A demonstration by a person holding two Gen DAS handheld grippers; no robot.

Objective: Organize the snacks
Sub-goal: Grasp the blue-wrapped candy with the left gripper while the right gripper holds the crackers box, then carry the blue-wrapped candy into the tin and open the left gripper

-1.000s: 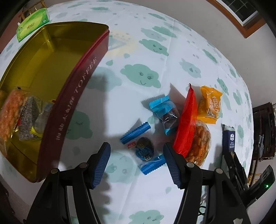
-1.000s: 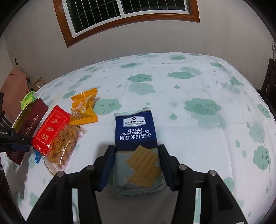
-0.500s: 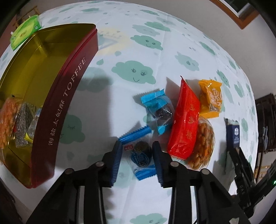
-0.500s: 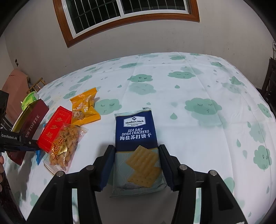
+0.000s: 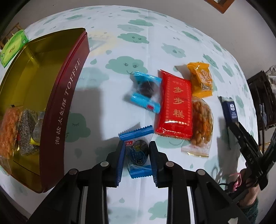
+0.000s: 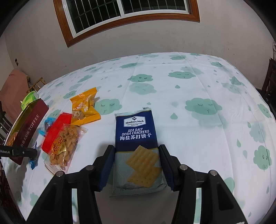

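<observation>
My left gripper (image 5: 136,155) is shut on a small blue-wrapped dark snack (image 5: 138,152) just above the cloud-print tablecloth (image 5: 120,43). To its left stands the open red toffee tin (image 5: 69,96), gold inside, with several snacks (image 5: 20,131) in its near corner. A second blue-wrapped snack (image 5: 144,93), a red packet (image 5: 174,106), an orange packet (image 5: 201,79) and a peanut bag (image 5: 201,120) lie ahead on the right. In the right wrist view my right gripper (image 6: 137,163) grips the sides of a navy soda cracker pack (image 6: 136,134) that lies flat on the cloth.
A green packet (image 5: 13,46) lies beyond the tin. A dark chair (image 5: 260,96) stands past the table's right edge. The tin (image 6: 29,127) and my left gripper (image 6: 25,152) show at the left of the right wrist view, a wall and window (image 6: 127,12) behind the table.
My left gripper's jaws closed onto the blue-wrapped snack and the wrist rolled, turning the view. The right gripper and cracker pack stayed as they were.
</observation>
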